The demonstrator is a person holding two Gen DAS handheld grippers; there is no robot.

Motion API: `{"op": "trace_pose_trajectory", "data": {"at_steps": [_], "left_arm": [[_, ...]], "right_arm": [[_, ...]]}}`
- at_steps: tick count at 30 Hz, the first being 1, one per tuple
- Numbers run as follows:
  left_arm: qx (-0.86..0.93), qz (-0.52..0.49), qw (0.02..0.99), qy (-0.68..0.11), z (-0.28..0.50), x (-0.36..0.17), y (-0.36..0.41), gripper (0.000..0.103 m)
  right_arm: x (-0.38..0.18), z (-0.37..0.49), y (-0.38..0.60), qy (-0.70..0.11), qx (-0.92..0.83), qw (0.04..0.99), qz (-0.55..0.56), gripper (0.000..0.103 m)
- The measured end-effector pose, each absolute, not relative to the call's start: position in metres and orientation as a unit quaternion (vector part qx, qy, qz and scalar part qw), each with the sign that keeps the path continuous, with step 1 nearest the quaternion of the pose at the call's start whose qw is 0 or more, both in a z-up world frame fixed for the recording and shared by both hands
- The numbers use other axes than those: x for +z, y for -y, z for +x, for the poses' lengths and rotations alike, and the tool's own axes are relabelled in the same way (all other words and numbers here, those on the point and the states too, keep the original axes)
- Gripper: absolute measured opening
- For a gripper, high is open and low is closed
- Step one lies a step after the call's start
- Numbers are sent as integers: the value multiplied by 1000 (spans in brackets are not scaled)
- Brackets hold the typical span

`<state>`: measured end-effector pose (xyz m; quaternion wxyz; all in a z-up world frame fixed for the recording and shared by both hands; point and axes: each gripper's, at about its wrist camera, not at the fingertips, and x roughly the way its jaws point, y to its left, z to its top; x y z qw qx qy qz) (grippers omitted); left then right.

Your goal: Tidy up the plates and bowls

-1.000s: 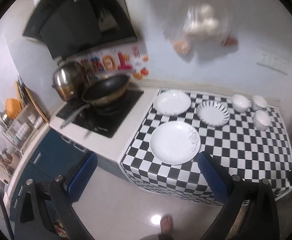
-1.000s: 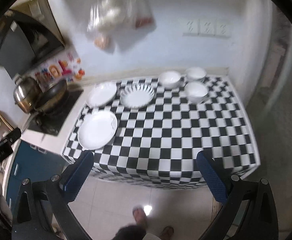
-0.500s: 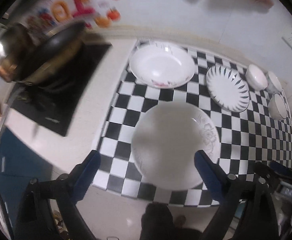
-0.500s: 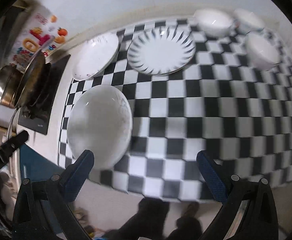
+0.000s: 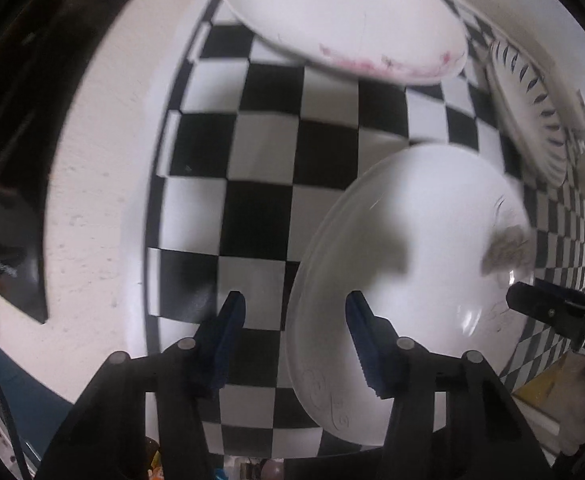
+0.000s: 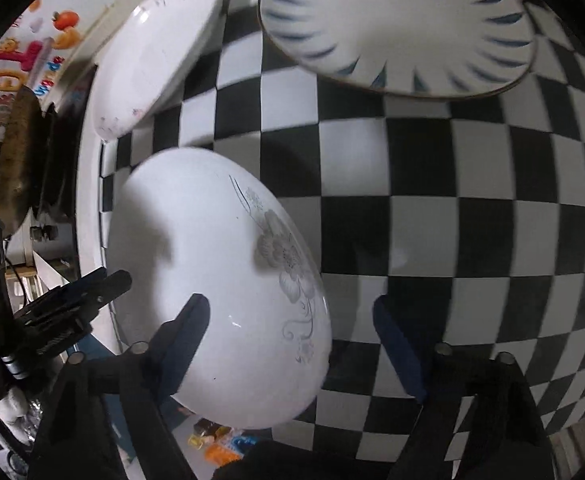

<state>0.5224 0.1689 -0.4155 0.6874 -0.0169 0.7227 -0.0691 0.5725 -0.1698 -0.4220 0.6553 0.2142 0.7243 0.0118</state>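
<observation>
A white plate with a grey flower print (image 5: 412,264) (image 6: 212,280) lies at the near edge of the checkered counter. My left gripper (image 5: 294,316) is open and straddles its left rim. My right gripper (image 6: 290,320) is open and straddles its right rim. A white plate with pink marks (image 5: 344,20) (image 6: 152,64) lies behind it. A plate with blue leaf strokes (image 6: 400,24) (image 5: 532,112) lies to the right of that one. Each gripper shows in the other's view, the right one (image 5: 552,312) and the left one (image 6: 64,304).
The black-and-white checkered cloth (image 6: 472,220) covers the counter. A black hob (image 5: 16,120) with a wok (image 6: 20,152) stands to the left, past a white counter strip (image 5: 100,200). The counter's front edge lies just under both grippers.
Both grippers have dropped from high above the counter down to the flower plate and now sit at its two sides. The bowls at the back right have left both views.
</observation>
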Motion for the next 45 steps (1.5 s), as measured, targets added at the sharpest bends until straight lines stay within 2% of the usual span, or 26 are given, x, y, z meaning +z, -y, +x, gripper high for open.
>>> {"op": "trace_pose_trajectory", "data": {"at_steps": [2,3,4,5,6,8,16,32,45], "left_arm": [[-84,-33,682,-726,521,-419,-167,38],[-88,-39,681,-726,520,-419,-166,36],[-89,-39,683,-724,519,-417,-164,30],[-90,-39,684,-723,518,-416,-162,31],[-86,-39,686,-722,518,-415,-161,31],[-79,-47,689,-719,519,-416,-159,31],[-73,-40,691,-718,507,-410,-143,31],[-119,-14,711,-693,503,-365,-38,31],[-171,15,699,-694,494,-376,41,31]], "right_arm": [[-433,575,164,-735,13,643,213,69],[-436,575,161,-740,13,638,213,69],[-435,576,158,-736,14,644,207,58],[-436,577,156,-739,17,641,206,44],[-437,577,155,-742,10,641,199,41],[-438,577,152,-745,-2,643,179,27],[-438,574,154,-745,18,645,169,25],[-402,550,196,-706,6,678,204,22],[-394,510,231,-687,-45,683,242,22]]}}
